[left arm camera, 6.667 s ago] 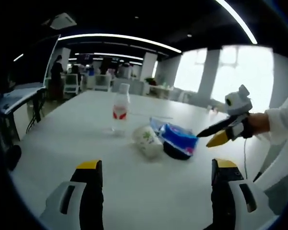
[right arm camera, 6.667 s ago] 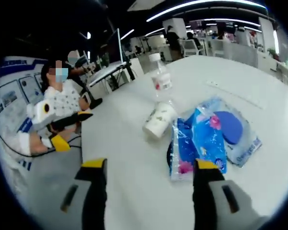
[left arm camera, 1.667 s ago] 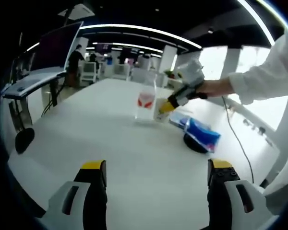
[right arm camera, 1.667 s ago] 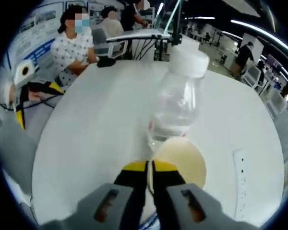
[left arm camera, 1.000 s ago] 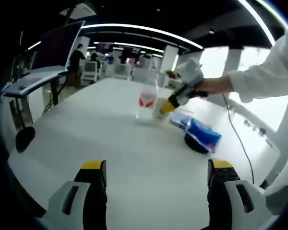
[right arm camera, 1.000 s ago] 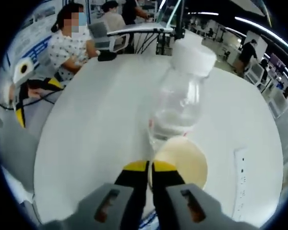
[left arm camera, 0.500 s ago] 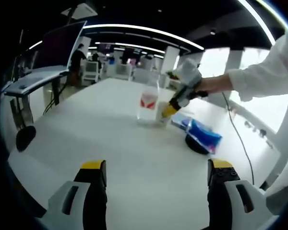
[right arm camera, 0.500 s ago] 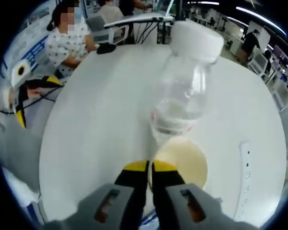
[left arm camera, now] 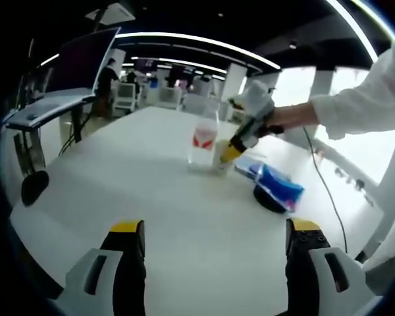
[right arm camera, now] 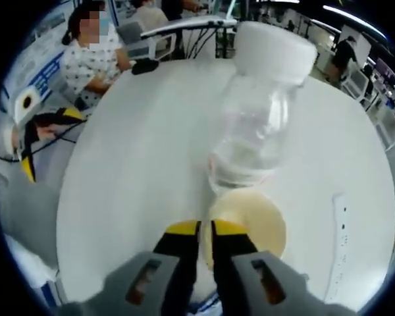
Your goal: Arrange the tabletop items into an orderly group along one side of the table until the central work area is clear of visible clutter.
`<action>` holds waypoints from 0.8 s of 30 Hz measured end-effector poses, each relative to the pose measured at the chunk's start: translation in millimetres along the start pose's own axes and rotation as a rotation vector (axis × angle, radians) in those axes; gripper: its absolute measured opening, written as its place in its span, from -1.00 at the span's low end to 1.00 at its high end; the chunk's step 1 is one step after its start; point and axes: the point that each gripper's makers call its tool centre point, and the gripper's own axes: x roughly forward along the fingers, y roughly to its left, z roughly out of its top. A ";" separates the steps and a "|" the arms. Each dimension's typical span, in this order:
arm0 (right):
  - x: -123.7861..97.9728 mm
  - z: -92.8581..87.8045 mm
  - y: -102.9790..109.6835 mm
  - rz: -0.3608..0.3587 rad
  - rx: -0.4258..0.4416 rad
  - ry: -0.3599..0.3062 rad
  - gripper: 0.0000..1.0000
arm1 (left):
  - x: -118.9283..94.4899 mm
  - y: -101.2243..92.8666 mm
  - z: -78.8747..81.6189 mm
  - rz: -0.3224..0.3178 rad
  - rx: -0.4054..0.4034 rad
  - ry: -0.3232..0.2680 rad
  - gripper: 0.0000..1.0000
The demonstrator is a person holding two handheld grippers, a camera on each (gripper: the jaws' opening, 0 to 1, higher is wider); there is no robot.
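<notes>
Gripping the paper cup (right arm camera: 247, 227) by its rim, the right gripper (right arm camera: 206, 232) has been eased beside the water bottle (right arm camera: 250, 131) at 12 o'clock (grouping underway); left gripper (left arm camera: 210, 240) fingers stay open over the desk (left arm camera: 118, 178).

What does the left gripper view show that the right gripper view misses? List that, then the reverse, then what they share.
Left gripper view: the blue packet lying on a dark round object, a white sleeve, and a monitor at a side desk.

Right gripper view: a seated person in a patterned top, the bottle's white cap, and a white strip on the table.

Shared: the clear bottle, the paper cup beside it, the right gripper shut on the cup's rim, and the open left gripper.
</notes>
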 end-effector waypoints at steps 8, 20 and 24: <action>-5.1 3.1 -2.8 -0.022 0.002 -0.022 -0.64 | 0.1 -1.9 1.2 -0.004 -0.013 -0.005 0.71; -22.4 7.8 -5.2 -0.044 0.008 -0.060 -0.45 | 1.3 -4.4 -4.2 -0.007 -0.024 0.020 0.72; -33.4 10.4 -4.0 -0.059 0.012 -0.082 -0.40 | 2.4 -5.0 -6.8 -0.012 -0.016 0.031 0.73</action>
